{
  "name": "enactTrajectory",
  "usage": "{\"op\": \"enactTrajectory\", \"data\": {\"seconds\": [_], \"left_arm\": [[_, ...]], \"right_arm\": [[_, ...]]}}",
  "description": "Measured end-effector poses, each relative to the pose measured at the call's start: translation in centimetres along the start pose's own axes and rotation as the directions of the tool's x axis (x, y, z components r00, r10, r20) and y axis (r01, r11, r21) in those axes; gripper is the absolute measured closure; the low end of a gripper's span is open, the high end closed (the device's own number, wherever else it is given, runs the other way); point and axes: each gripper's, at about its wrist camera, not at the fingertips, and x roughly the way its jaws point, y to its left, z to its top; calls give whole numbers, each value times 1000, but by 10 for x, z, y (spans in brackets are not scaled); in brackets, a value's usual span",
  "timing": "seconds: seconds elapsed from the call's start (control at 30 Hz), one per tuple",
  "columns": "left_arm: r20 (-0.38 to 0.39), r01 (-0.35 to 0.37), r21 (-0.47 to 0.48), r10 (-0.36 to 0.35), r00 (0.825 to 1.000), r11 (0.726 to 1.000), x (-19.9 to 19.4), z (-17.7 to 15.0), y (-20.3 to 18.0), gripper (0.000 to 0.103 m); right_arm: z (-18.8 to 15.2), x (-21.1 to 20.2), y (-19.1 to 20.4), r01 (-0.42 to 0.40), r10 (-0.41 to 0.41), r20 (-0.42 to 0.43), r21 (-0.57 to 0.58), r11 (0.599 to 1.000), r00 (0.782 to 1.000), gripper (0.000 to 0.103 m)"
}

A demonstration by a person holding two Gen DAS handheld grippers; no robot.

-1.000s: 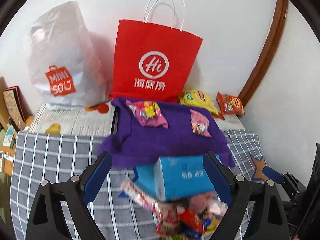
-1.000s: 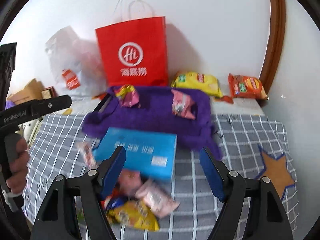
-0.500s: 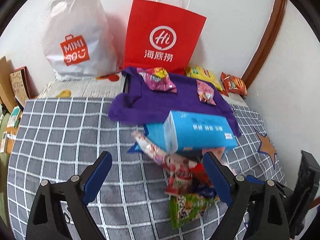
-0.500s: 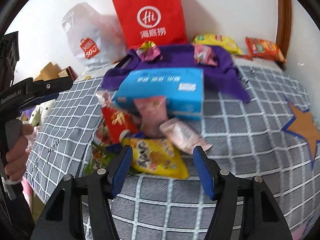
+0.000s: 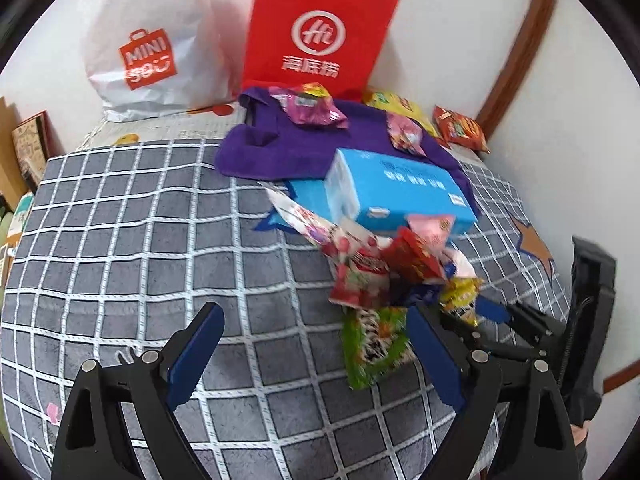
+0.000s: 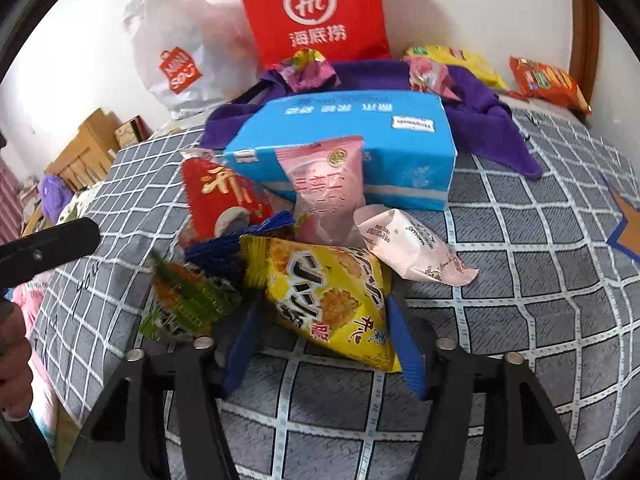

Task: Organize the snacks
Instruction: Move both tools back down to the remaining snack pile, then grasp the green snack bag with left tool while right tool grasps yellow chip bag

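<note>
- Since a second ago both your grippers have dropped toward the snack pile, and the right gripper (image 6: 324, 340) has just been narrowing its jaws around the yellow snack packet (image 6: 328, 300).
- Your right jaws now sit one on each side of that yellow packet's near end, close against it; you cannot tell whether they press on it.
- Your left gripper (image 5: 312, 356) has its jaws wide apart over bare checked bedspread (image 5: 140, 248), nothing between them, with the green packet (image 5: 374, 346) just beside its right jaw.
- The pile lies near the bed's front edge, toward the right: the green packet and a dark blue wrapper (image 6: 232, 244) left of the yellow one, a pale pink wrapper (image 6: 412, 246) to its right, a red packet (image 6: 218, 198) and a pink packet (image 6: 328, 188) behind.
- The pink packet leans on a blue box (image 6: 352, 136).
- Behind the box a purple cloth (image 5: 280, 140) carries two more small packets.
- At the bed's far edge stand a red paper bag (image 5: 316, 28) and a white plastic bag (image 5: 148, 40); a yellow bag (image 6: 460, 62) and an orange bag (image 6: 548, 82) lie in the far right corner.
</note>
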Motion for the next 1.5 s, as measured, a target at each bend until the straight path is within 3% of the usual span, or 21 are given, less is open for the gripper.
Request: {"op": "enactTrajectory", "data": {"seconds": [0.13,0.27,0.43,0.47,0.53,0.63,0.77,0.93,1.2,1.5], "left_arm": [[-22,46,34,-45,999,998,7,-8,-15,12],[-59,67,51,-64,996,996,25,-14,-31,12],[-85,29,81,-22,996,996,51,-21,-45,13],[-85,17,87,-9,996,996,55,-23,-47,16],[-99,32,88,-24,995,996,61,-25,-49,44],[-94,54,66,-48,994,996,56,-23,-43,50],[-41,-5,61,8,999,998,37,-18,-26,50],[-22,-100,11,100,995,995,41,-14,-1,49],[69,-89,-4,90,994,996,52,-25,8,44],[56,-50,-25,52,997,998,57,-25,12,41]], "right_arm": [[-5,-21,-4,-9,9,33,-5,1000,999,49],[-17,-41,-18,31,-31,65,2,1000,997,49],[-30,-53,-46,89,-92,74,50,995,993,49],[-31,-53,-50,83,-87,70,63,995,994,49],[-34,-52,-58,79,-84,68,80,994,994,49],[-34,-52,-66,86,-93,81,91,992,992,49],[-27,-46,-77,84,-94,86,110,990,992,49],[-23,-27,-82,68,-78,74,125,990,994,48],[-25,-17,-84,70,-84,105,129,989,991,43],[-21,-9,-77,105,-110,63,84,991,992,38]]}}
